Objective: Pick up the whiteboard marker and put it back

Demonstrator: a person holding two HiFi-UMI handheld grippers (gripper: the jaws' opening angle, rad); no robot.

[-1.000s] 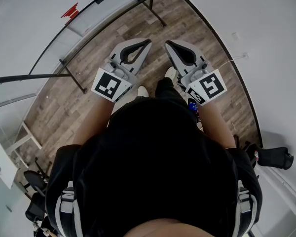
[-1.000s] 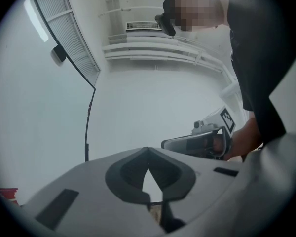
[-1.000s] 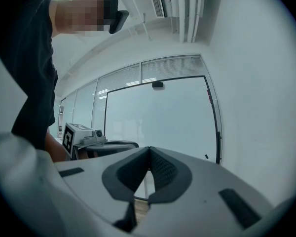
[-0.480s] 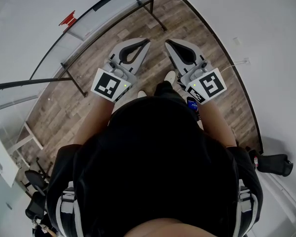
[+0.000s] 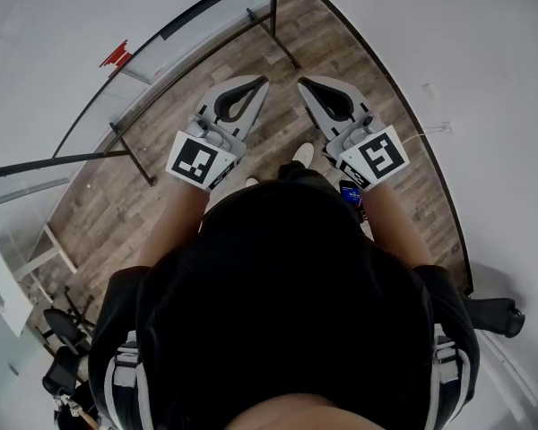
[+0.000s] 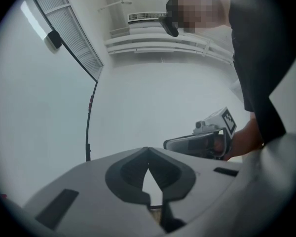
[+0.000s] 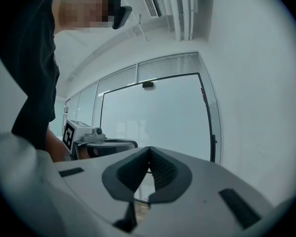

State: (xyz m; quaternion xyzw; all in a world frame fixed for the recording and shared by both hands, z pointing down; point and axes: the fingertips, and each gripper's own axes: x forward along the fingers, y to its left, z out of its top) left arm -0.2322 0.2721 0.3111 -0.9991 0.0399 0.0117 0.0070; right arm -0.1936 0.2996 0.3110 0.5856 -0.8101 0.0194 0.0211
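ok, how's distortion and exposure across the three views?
Head view: heavy fisheye, the wood floor bows; dark torso underexposed. Left gripper view: round black vignette, white wall washed out, left gripper soft up close. Right gripper view: same vignette, right gripper equally soft.

The person has advanced along the wood floor [image 5: 161, 186] toward the glass partition [image 5: 188, 34]. The left claw [image 5: 264, 81] and right claw [image 5: 302, 82] have travelled forward with them. The red sign [image 5: 114, 55] and the black object [image 5: 493, 316] now lie further back. The white shoe [image 5: 301, 154] has drawn in under the body.
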